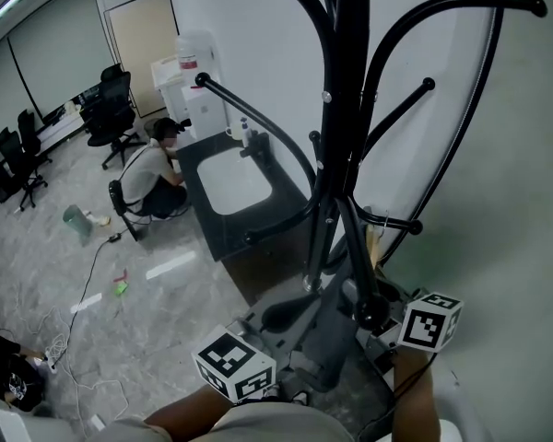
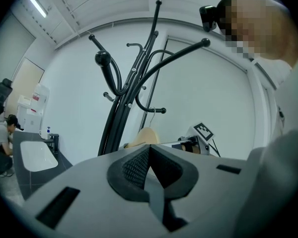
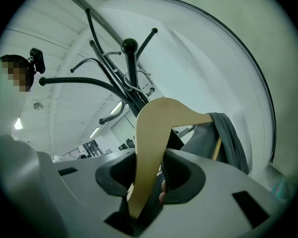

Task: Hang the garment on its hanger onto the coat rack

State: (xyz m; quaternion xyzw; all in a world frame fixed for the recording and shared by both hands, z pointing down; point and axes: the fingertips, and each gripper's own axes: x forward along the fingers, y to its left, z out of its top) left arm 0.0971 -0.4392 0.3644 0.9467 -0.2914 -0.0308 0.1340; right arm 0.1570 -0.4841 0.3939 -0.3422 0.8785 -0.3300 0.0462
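Observation:
A black coat rack (image 1: 350, 109) with curved arms rises right in front of me; it also shows in the left gripper view (image 2: 124, 103) and the right gripper view (image 3: 131, 78). My right gripper (image 3: 151, 175) is shut on the shoulder of a pale wooden hanger (image 3: 156, 128). A grey garment (image 3: 228, 138) hangs over the hanger's far side. My left gripper (image 2: 149, 150) is shut, with a strip of the grey garment (image 2: 156, 192) between its pads. From the left gripper the hanger (image 2: 144, 137) shows beside the rack's pole. Low in the head view, both grippers hold the garment (image 1: 318, 339) at the rack's foot.
A dark counter with a white sink (image 1: 232, 180) stands along the wall behind the rack. A person (image 1: 152, 182) crouches beside it near a water dispenser (image 1: 189, 72). Office chairs (image 1: 111, 109) and floor cables (image 1: 92, 274) lie to the left. A white wall is close on the right.

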